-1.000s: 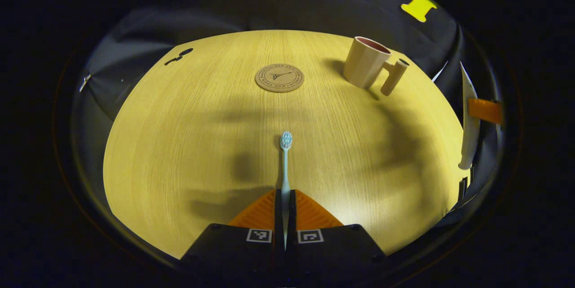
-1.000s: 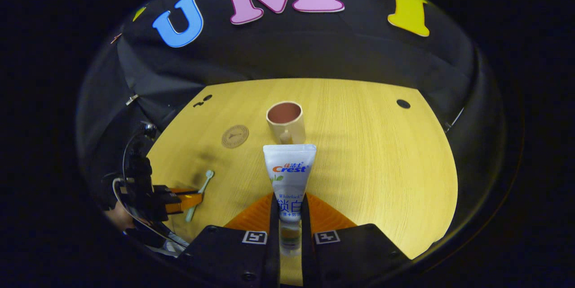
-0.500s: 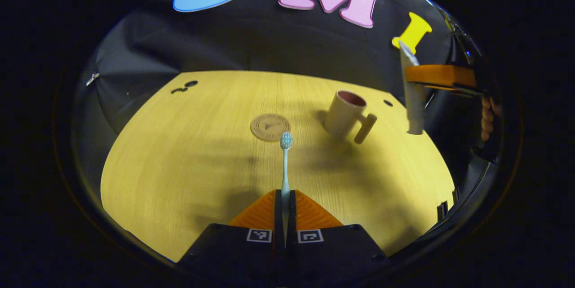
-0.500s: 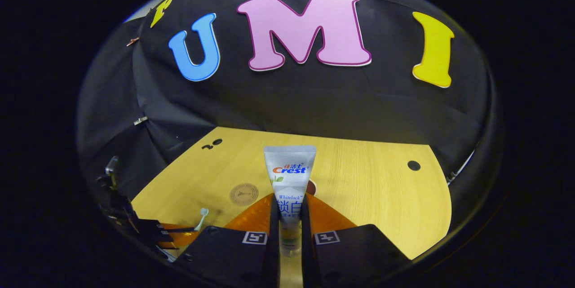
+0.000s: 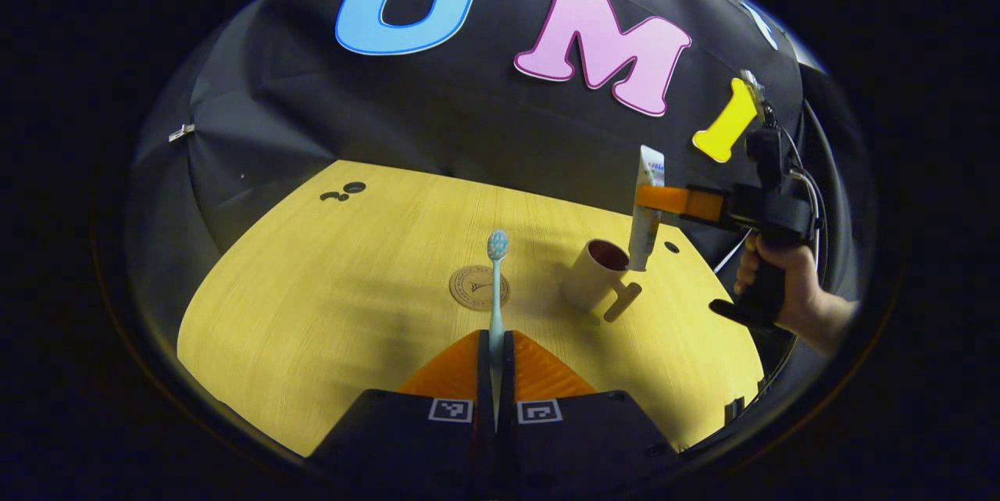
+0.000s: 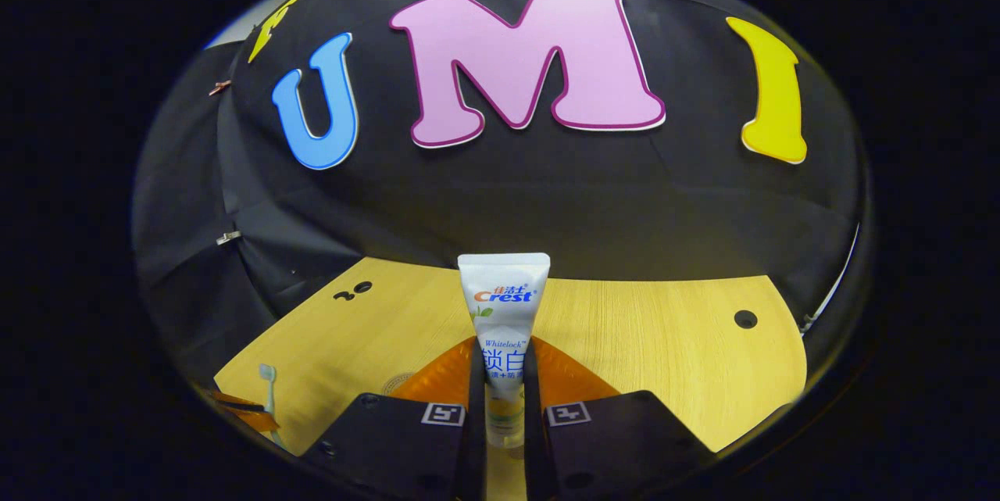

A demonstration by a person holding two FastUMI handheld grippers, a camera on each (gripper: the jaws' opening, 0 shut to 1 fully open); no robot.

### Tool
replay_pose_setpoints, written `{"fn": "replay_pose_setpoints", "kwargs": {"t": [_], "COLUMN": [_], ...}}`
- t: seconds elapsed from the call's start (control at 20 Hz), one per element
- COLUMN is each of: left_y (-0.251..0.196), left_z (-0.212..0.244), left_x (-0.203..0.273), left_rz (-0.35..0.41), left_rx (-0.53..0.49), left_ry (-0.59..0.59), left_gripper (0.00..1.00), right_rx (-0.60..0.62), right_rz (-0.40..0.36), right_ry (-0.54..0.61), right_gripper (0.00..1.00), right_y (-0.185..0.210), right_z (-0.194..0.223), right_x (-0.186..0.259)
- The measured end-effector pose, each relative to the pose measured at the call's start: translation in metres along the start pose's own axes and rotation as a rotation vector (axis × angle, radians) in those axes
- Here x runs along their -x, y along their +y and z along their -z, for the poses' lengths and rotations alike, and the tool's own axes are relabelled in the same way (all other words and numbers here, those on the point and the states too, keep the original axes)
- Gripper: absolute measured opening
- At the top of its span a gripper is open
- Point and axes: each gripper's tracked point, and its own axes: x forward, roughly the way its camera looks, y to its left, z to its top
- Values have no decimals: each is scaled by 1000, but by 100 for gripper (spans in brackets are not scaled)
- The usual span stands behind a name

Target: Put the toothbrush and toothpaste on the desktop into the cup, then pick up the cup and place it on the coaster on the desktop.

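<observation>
My left gripper [image 5: 496, 337] is shut on a pale blue toothbrush [image 5: 497, 290], bristle head pointing away, held above the wooden table [image 5: 312, 290]. Beyond it lies the round cork coaster [image 5: 473, 289], and to its right stands the beige cup [image 5: 594, 282] with its handle toward me. In the left gripper view my right gripper [image 5: 648, 198] holds the white toothpaste tube [image 5: 648, 212] upright, cap down, just over the cup's mouth. In the right gripper view the right gripper [image 6: 504, 348] is shut on the toothpaste [image 6: 504, 305], which hides the cup. The toothbrush [image 6: 268, 388] shows at lower left.
A person's hand [image 5: 781, 290] grips the right gripper's handle at the table's right edge. The table has a round hole [image 6: 744, 319] at far right and small holes [image 6: 353, 291] at far left. The black cloth wall rises close behind the table.
Both grippers have risen and tilted up, each keeping its grip. The right gripper has carried the toothpaste leftward to hang over the cup.
</observation>
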Motion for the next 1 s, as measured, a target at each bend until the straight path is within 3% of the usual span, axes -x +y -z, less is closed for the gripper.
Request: {"fn": "replay_pose_setpoints", "kwargs": {"t": [0.2, 0.75, 1.0], "left_y": [3, 0, -8], "left_z": [-11, -22, -16], "left_x": [-4, -4, 4], "left_rz": [-25, -66, -66], "left_rx": [11, 19, 2], "left_ry": [-11, -42, -40], "left_gripper": [6, 6, 7], "right_rx": [12, 26, 54], "right_rz": [1, -11, -17], "right_ry": [-42, 9, 42], "right_gripper": [23, 23, 28], "right_y": [-7, -12, -10], "right_z": [1, 48, 68], "right_x": [-23, -49, -54]}}
